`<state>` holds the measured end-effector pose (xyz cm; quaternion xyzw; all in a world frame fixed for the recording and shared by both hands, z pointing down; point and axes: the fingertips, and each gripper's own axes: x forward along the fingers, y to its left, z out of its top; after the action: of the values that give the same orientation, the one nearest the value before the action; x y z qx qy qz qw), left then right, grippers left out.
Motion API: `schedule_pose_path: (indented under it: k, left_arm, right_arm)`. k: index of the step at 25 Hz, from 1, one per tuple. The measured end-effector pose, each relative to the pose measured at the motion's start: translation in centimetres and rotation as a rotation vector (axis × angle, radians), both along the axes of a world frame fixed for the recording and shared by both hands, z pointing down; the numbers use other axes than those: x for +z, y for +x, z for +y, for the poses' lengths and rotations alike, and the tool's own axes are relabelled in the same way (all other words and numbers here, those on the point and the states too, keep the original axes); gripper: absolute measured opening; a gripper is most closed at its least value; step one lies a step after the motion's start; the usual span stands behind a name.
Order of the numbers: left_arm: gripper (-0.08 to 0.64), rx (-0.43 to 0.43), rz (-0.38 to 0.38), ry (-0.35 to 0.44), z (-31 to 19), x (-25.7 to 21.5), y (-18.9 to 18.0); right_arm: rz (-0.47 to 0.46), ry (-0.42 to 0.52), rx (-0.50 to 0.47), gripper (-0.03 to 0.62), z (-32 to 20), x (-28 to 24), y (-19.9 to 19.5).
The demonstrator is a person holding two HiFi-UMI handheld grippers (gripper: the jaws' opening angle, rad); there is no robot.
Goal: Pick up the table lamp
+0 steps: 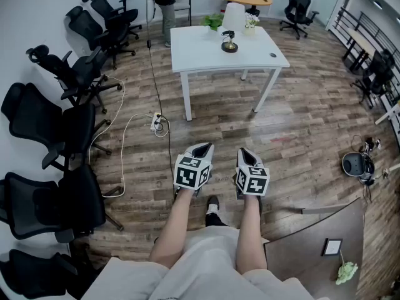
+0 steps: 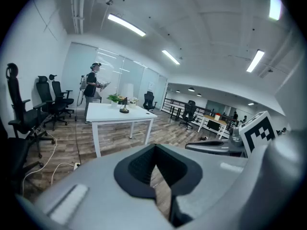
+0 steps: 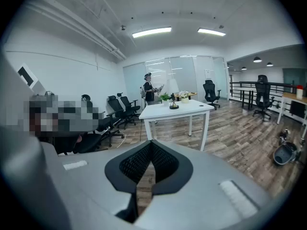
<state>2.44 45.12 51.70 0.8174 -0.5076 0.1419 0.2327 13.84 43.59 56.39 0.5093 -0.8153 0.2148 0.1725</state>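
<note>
The table lamp (image 1: 230, 25), with a white shade and a dark round base, stands at the far side of a white table (image 1: 206, 55) across the room. It also shows small in the left gripper view, lamp (image 2: 125, 98), and in the right gripper view, lamp (image 3: 173, 96). My left gripper (image 1: 201, 149) and right gripper (image 1: 246, 153) are held side by side low over the wood floor, far short of the table. Both are shut with nothing between the jaws.
Black office chairs (image 1: 69, 124) line the left wall. A white cable and power strip (image 1: 157, 124) lie on the floor before the table. A person (image 1: 165, 2) stands behind the table. A round robot vacuum (image 1: 357, 164) sits at right, a dark desk corner (image 1: 319, 236) near right.
</note>
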Motion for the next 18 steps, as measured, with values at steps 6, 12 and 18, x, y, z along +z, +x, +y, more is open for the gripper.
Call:
schedule_pose_path:
  k: [6, 12, 18]
  left_arm:
    - [0.000, -0.050, -0.054, 0.035, -5.5, 0.0, -1.0]
    - [0.000, -0.073, -0.075, 0.036, -9.4, 0.0, -0.6]
    - [0.000, -0.113, -0.046, 0.037, -12.2, 0.8, -0.1]
  right_arm:
    - [-0.008, 0.006, -0.052, 0.021, -6.3, 0.5, -0.6]
    - [-0.030, -0.008, -0.085, 0.021, -10.2, 0.8, -0.5]
    - [-0.097, -0.014, -0.120, 0.021, -11.1, 1.1, -0.5]
